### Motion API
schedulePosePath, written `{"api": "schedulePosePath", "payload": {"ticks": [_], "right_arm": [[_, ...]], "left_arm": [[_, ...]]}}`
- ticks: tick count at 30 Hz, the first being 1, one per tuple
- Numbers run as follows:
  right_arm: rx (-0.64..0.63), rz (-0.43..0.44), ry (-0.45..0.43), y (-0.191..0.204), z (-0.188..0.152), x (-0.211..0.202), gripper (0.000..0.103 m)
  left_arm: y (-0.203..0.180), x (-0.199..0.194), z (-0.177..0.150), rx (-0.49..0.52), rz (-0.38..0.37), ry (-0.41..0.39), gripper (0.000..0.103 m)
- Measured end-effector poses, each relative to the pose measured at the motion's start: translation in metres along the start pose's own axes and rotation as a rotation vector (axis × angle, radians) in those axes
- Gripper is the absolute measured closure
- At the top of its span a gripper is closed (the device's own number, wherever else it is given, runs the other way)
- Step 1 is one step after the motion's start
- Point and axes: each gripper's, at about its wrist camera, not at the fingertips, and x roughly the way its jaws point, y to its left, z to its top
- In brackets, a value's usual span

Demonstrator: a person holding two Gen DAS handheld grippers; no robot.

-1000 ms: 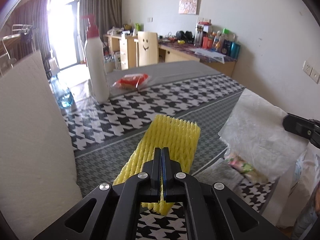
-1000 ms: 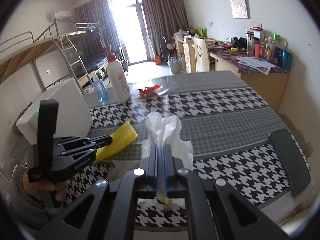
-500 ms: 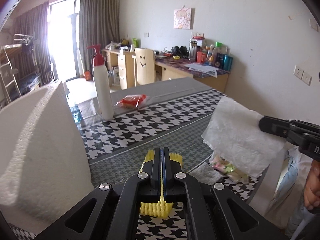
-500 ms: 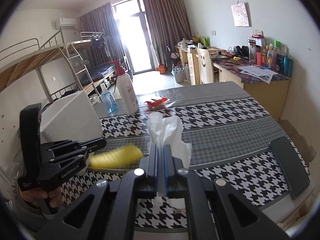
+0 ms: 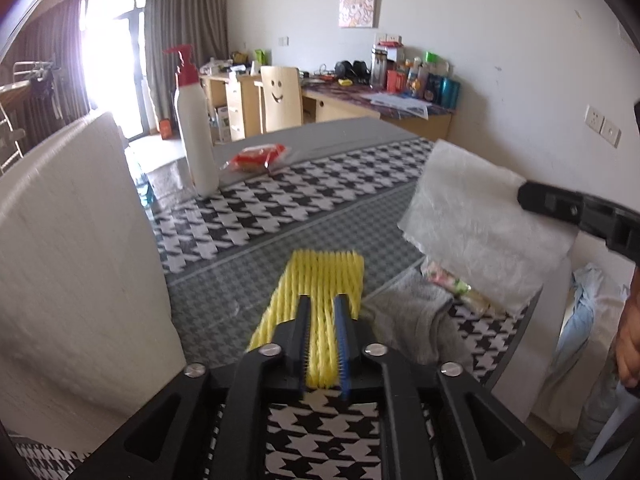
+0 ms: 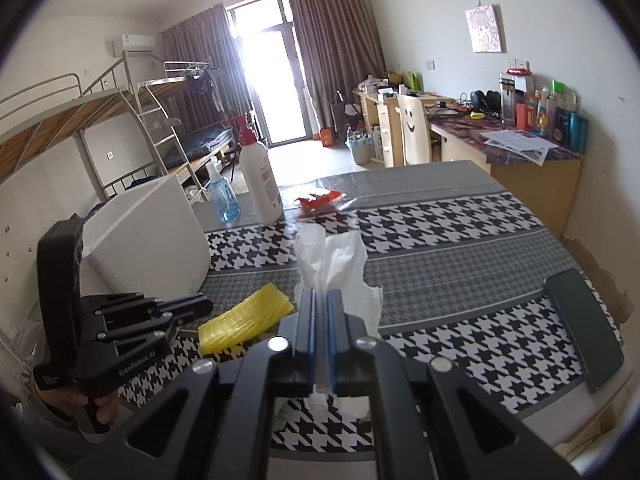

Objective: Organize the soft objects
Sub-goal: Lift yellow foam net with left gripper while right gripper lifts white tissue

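"GenRobot.AI" reads in pale letters along the side of the left gripper [image 6: 192, 312], seen from the right wrist view; there is more small print on its handle, too small to make out; the white pump bottle [image 6: 259, 178] carries a pinkish label, too blurred to read; the chair back [image 6: 412, 128] bears a drawn smiley face, no words.
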Motion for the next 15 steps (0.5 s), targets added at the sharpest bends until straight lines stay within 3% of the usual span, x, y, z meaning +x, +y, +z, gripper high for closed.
{"api": "schedulePosePath", "payload": {"ticks": [3, 12, 15], "right_arm": [[0.004, 0.0, 0.008, 0.0, -0.001, 0.002, 0.095], [0.007, 0.007, 0.019, 0.001, -0.003, 0.005, 0.095], [0.009, 0.009, 0.019, 0.001, -0.004, 0.005, 0.095]], "left_arm": [[-0.004, 0.0, -0.007, 0.02, -0.006, 0.002, 0.055], [-0.012, 0.009, -0.017, 0.06, -0.007, 0.041, 0.054], [-0.012, 0.013, -0.019, 0.076, 0.023, 0.06, 0.054]]}}
